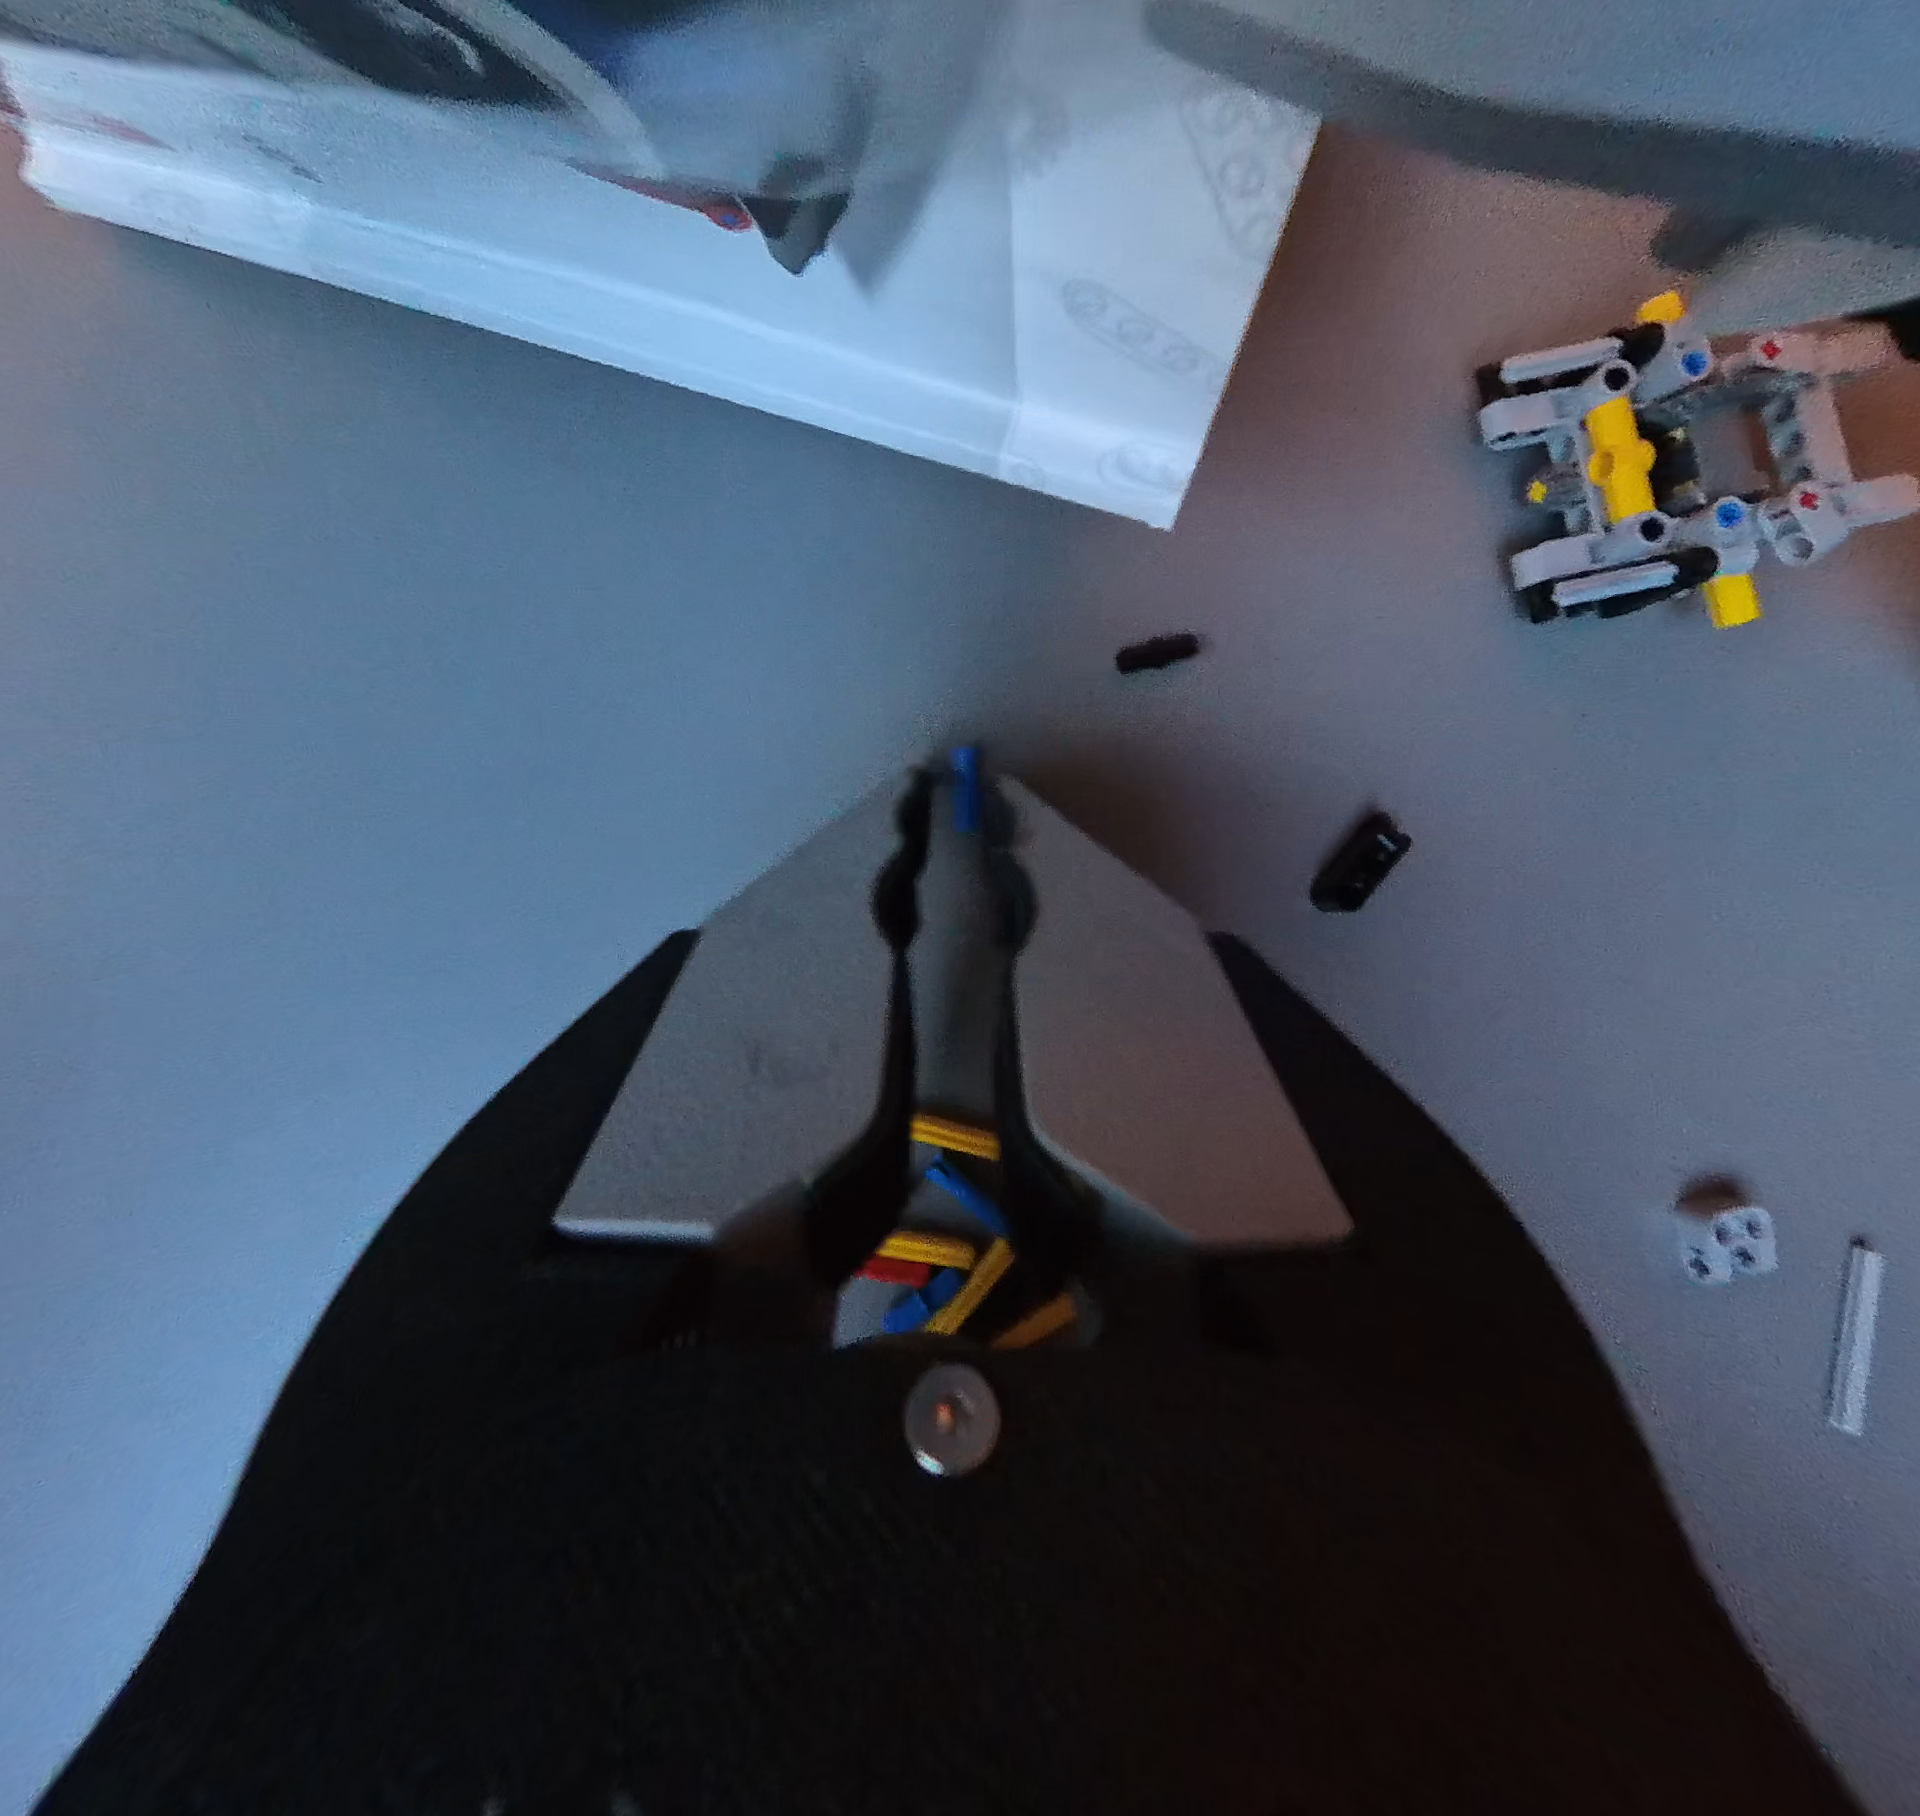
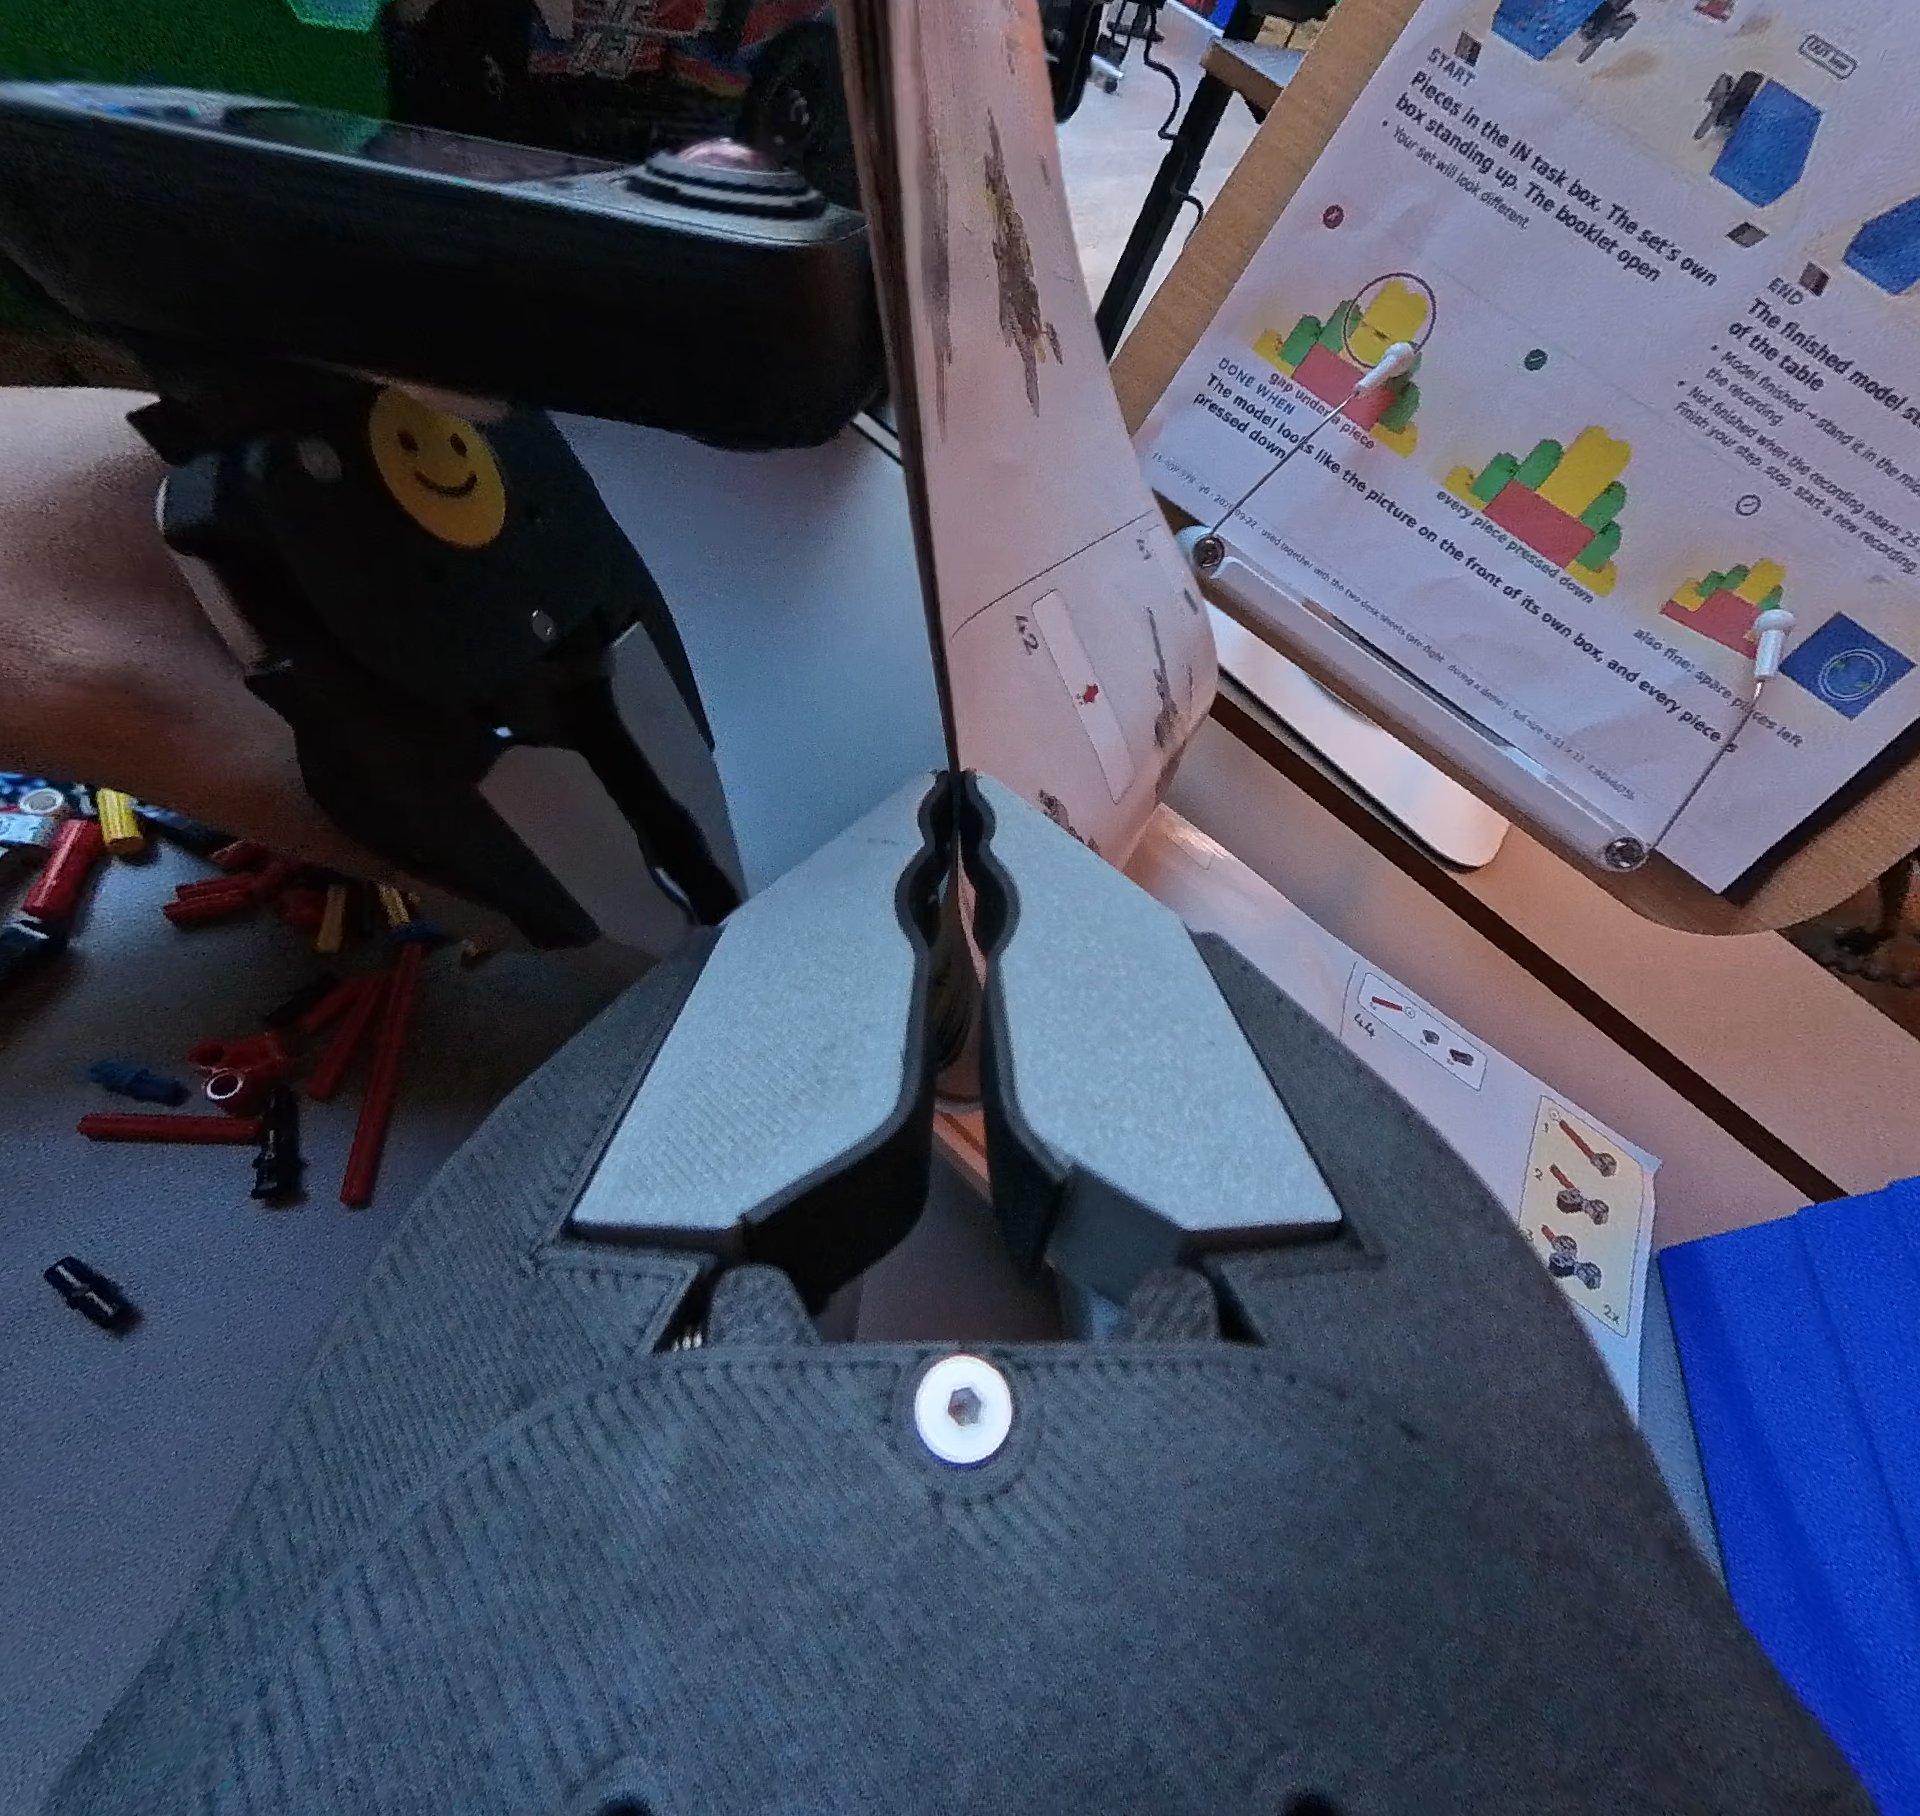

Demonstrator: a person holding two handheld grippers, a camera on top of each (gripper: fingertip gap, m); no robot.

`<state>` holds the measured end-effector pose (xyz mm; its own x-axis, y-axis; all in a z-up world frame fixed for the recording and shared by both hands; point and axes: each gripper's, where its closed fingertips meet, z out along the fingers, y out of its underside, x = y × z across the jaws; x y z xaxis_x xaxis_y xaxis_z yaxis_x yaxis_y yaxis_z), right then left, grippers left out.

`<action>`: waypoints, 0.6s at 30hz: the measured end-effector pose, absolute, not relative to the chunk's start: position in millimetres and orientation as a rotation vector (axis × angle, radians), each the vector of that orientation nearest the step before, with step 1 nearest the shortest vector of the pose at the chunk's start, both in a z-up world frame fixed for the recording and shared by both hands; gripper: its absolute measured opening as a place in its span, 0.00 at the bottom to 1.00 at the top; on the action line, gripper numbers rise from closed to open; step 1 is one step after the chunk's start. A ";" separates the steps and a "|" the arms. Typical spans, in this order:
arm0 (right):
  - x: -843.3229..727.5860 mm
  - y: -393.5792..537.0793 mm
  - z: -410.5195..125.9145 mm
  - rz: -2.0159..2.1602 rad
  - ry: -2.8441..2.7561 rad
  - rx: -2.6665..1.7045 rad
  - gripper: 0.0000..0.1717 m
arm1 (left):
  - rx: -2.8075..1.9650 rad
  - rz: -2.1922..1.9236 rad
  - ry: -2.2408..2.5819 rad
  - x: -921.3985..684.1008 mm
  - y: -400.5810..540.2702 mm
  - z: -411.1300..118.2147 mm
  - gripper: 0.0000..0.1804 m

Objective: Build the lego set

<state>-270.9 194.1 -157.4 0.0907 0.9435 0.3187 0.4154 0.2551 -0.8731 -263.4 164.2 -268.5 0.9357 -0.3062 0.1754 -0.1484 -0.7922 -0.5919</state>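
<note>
We noted the left gripper [image 1: 961,792] closed on a small blue pin [image 1: 966,790], its pads pressing either side, above the grey table [image 1: 312,727]. The right gripper [image 2: 954,800] pinched a booklet page [image 2: 966,416], held upright. We judged page-turning and part-fetching underway together; seating the pin would demand fine alignment with the grey-and-yellow model [image 1: 1652,462]. A green bin [image 2: 208,10] stood behind; contents hidden.

Printed text on instruction sheet [image 2: 1621,332], step numbers on booklet page [image 2: 1049,561], smiley sticker [image 2: 436,467]
</note>
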 end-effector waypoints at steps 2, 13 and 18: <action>-271.2 194.4 -157.4 0.655 -1.497 -1.334 0.00 | -2.497 -0.403 0.326 -257.1 161.0 -269.1 0.01; -275.6 194.4 -170.0 0.645 -1.532 -1.361 0.00 | -2.528 -0.591 0.575 -199.9 96.0 -261.7 0.07; -277.9 191.1 -173.7 0.634 -1.550 -1.358 0.00 | -2.325 -0.316 0.538 -210.2 140.7 -235.0 0.11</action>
<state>-277.9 191.1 -173.7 0.0636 0.9480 0.3117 0.4579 0.2498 -0.8532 -210.2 140.7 -235.0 0.8828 -0.4643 0.0713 -0.2883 -0.6554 -0.6981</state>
